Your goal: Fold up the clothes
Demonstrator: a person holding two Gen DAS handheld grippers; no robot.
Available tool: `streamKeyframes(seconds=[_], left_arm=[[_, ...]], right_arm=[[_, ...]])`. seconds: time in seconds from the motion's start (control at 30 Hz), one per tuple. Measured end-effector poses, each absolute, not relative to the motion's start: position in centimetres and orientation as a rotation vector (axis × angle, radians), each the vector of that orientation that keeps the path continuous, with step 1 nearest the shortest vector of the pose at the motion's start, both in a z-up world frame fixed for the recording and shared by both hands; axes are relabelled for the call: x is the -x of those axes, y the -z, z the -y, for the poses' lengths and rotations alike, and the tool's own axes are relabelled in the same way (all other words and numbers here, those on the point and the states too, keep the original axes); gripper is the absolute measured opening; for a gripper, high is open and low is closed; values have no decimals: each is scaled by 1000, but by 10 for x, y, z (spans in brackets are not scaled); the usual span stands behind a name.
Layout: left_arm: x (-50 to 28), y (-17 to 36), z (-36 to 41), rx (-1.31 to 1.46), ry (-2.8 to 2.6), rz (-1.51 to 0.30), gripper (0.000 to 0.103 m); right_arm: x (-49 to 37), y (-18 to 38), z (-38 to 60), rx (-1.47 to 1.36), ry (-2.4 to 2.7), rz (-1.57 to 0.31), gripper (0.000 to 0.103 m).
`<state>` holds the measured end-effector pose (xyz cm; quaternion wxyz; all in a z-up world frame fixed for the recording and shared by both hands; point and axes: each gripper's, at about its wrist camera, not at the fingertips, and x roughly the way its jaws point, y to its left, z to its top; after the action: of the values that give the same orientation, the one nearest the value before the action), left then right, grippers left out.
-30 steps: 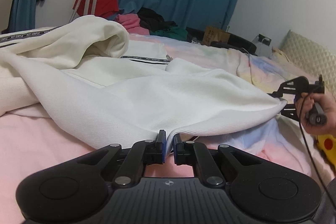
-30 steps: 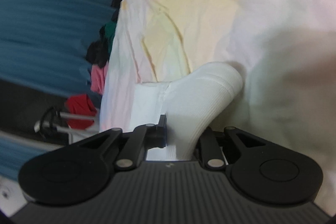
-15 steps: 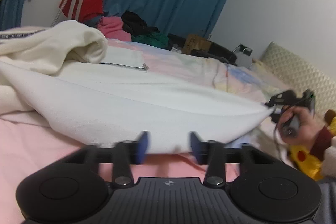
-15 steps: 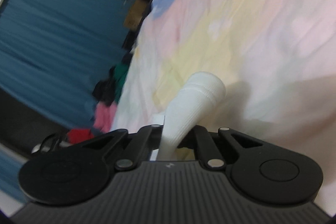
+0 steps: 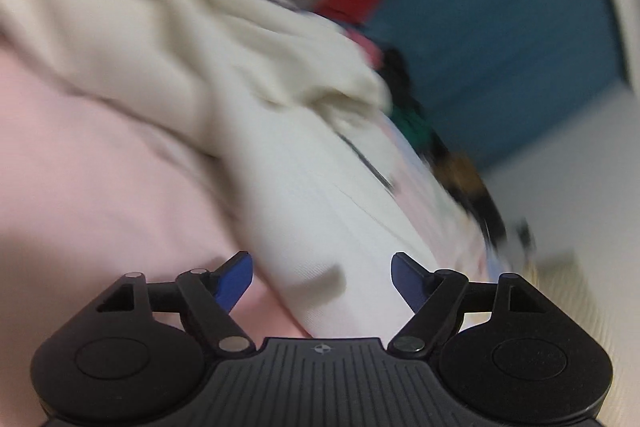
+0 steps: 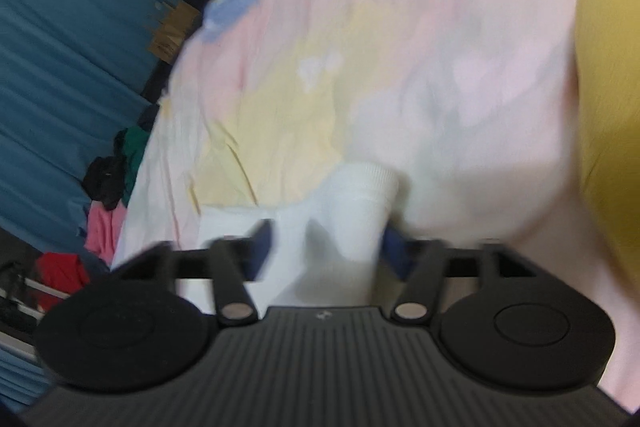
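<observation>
Left gripper [image 5: 322,273]: jaws spread wide, nothing between the pads; a fold of the white garment [image 5: 304,187] lies just ahead and below, not gripped. View tilted and motion-blurred.

Right gripper [image 6: 326,247]: jaws apart, blurred. The ribbed cuff [image 6: 360,203] stands between the fingers; I see no pinch on it, so I read it as released, though the blur leaves some doubt.

Garment lies on the bed [image 5: 80,167], bunched in a heap toward the upper left of the left view, with one flatter panel running down toward the left gripper. A dark striped trim crosses it.

Step in hand, as a judgement: a gap between grasps. Both grippers free, cloth lying loose. Scene fits either a panel just laid over or a re-grip before one.

Next move calls for a clean hold on an edge or corner, with the bunched part smoothed so a crease can lie flat.

Writing: none legible; the trim may carry lettering, too blurred to read.
</observation>
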<state>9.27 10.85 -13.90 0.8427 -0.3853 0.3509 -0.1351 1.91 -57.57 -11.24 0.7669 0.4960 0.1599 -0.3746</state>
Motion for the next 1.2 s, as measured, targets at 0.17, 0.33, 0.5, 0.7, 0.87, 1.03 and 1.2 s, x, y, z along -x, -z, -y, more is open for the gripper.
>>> streamKeyframes(seconds=[0.17,0.33,0.5,0.7,0.87,1.03,1.2], left_arm=[[-94,156,-173,1085,76,-682,80],[-102,169,-235,1266,-83,-573,75],[-117,172,-278,1340,-187,-526,50],[-115,145,-286,1170,-222,-585,18],[-95,82,-307,1042,-166,-576,15],[-75,53,-345,1056,-147,-688,14],[-83,74,-342,868,-214,-791,15]], right_arm=[[-30,72,543,-815,840,-326,75],[-68,47,491,-539,704,-403,74],[-100,63,455,-515,536,-500,73],[-127,108,464,-627,531,-635,73],[-129,117,459,-581,553,-656,73],[-122,114,459,-579,562,-654,72],[-117,110,463,-623,585,-641,72]])
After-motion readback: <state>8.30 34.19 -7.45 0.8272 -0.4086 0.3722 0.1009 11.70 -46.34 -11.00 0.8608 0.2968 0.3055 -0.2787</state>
